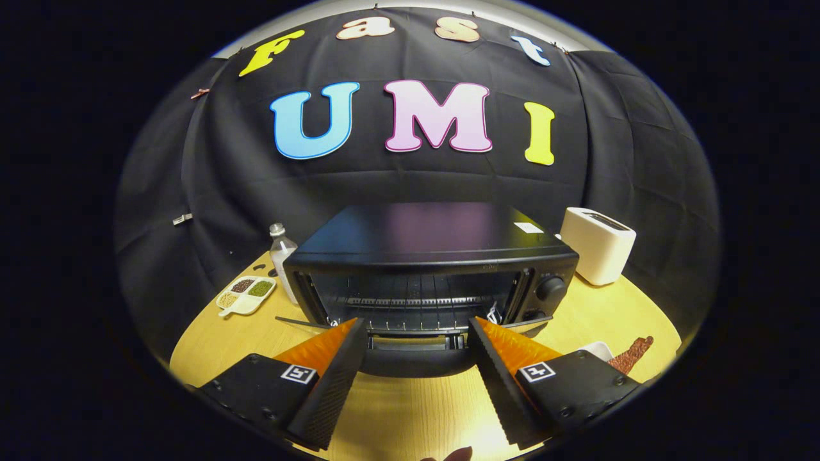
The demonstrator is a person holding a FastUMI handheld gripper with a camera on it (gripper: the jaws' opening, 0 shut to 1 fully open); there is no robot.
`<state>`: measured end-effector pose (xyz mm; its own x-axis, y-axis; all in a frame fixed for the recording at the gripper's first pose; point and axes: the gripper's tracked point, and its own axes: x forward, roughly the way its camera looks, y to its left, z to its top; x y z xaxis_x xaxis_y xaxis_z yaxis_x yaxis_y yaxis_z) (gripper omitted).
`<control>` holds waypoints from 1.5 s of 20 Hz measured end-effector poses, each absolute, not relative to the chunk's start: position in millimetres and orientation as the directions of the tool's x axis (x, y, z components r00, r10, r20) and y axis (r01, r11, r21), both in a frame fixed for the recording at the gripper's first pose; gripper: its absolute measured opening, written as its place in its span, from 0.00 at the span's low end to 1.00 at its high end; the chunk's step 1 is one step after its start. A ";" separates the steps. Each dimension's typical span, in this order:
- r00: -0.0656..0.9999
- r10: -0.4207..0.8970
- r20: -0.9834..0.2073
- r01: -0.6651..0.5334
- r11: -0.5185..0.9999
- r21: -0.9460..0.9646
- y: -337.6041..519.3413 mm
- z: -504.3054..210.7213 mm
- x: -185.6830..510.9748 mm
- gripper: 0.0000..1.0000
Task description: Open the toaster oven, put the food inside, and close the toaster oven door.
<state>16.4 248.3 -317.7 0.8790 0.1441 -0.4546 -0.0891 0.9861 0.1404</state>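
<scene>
2 fingers (349,362) of the hand-held gripper (416,330) spread wide at lower centre, gripping nothing. Between and just beyond the tips: black toaster oven (429,256) at frame centre on the wooden table (410,410), door (413,358) dropped open, wire rack (416,301) visible inside. Food, a brown piece (631,354), at lower right beside a white dish (599,349). White toaster (597,244) right of the oven; clear bottle (282,256) and divided tray (246,294) at left.
</scene>
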 end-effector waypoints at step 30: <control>0.778 0.344 -0.525 -0.296 0.939 0.177 210.3 -305.9 -53.5 0.98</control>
<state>-53.5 210.3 -305.9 0.7783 0.3444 -0.5250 -0.2962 0.9386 0.1768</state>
